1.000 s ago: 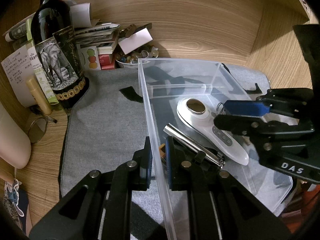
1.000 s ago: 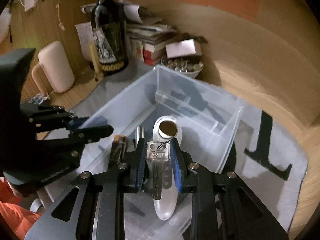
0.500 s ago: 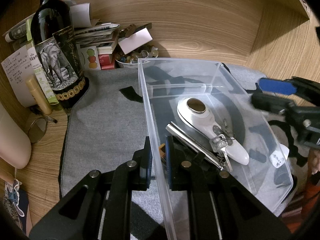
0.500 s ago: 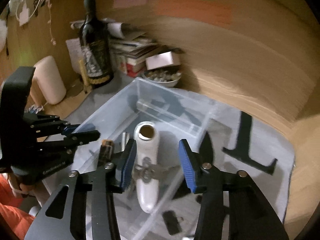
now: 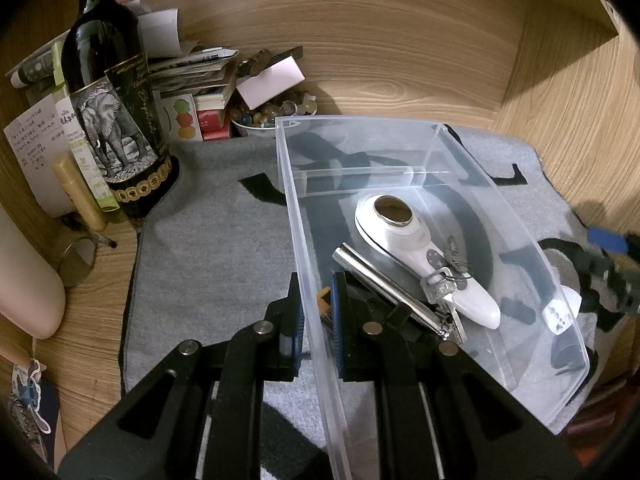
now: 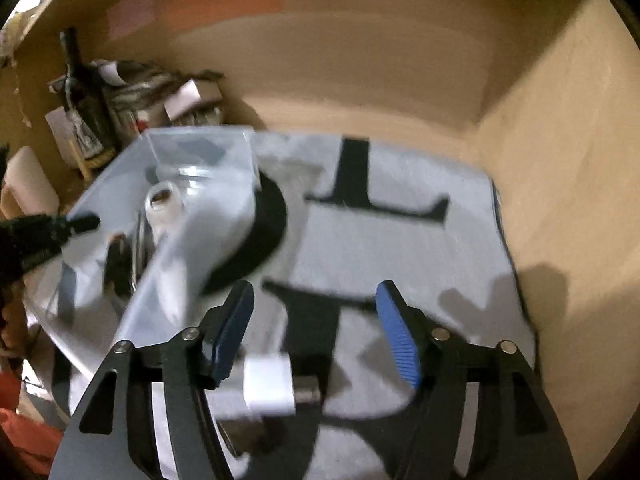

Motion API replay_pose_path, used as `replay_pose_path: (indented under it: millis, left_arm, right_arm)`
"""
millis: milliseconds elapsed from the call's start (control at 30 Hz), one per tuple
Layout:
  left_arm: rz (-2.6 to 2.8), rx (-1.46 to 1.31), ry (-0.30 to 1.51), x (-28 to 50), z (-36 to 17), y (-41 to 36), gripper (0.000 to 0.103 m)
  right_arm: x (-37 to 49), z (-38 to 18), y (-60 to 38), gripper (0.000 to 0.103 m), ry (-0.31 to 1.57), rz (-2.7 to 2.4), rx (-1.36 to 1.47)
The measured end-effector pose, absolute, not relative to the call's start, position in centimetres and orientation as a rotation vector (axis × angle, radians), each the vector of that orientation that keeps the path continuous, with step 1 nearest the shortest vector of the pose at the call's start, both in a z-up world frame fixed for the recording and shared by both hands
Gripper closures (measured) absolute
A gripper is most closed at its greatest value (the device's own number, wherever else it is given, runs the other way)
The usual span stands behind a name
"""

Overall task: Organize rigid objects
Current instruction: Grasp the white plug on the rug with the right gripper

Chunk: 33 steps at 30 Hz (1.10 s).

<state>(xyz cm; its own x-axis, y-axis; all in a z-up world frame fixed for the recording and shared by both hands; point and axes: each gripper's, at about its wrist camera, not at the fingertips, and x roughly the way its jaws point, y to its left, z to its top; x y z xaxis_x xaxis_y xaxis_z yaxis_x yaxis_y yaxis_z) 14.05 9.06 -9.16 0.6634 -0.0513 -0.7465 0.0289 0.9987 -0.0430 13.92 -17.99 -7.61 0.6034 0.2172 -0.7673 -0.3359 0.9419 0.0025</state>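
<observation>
Left gripper (image 5: 316, 312) clamps bin wall (image 5: 304, 256); right gripper (image 6: 314, 330) (wide open) empty; key (image 5: 442, 292) points toward camera

Left gripper (image 5: 316, 316) clamps the clear bin's (image 5: 296, 216) near wall.

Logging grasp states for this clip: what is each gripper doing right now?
Left gripper: shut on the clear plastic bin's side wall.
Right gripper: open, holding nothing, above the gray mat.
</observation>
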Motion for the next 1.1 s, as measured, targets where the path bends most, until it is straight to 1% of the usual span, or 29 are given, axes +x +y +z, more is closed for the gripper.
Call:
replay_pose_path:
  millis: [100,300,433,467,567,800,1100]
  left_arm:
    - [-0.042,-0.021,0.845,14.1,-9.2,9.1,0.092]
    - [-0.042,-0.015,0.85,14.1,-9.4,9.2,0.092]
    - [-0.047,-0.016,0.853,14.0,-9.4,9.3,0.092]
    - [-0.05,-0.02,0.855,14.0,-9.4,9.4,0.092]
    - [-0.052,-0.019,0.857,13.9,-9.5,9.4,0.092]
    - [-0.058,-0.024,0.859,13.8,-9.5,9.5,0.092]
    - [-0.062,-0.031,0.861,13.8,-9.5,9.6,0.092]
  right_arm:
    - [12.8,-8.8,-18.6,0.042,0.903,0.303,-0.14]
    - [10.9,-9.1,-18.5,0.039,0.902,0.328,-0.111]
    - [10.7,-10.8,-17.5,0.039,0.929,0.34,-0.14]
    - [10.7,-11.2,-17.4,0.04,0.937,0.343,-0.14]
    - [11.0,-12.1,-17.3,0.059,0.962,0.355,-0.127]
    - [11.3,-11.8,-17.5,0.06,0.935,0.359,-0.1]
    - [12.6,-8.4,-16.1,0.06,0.834,0.377,-0.131]
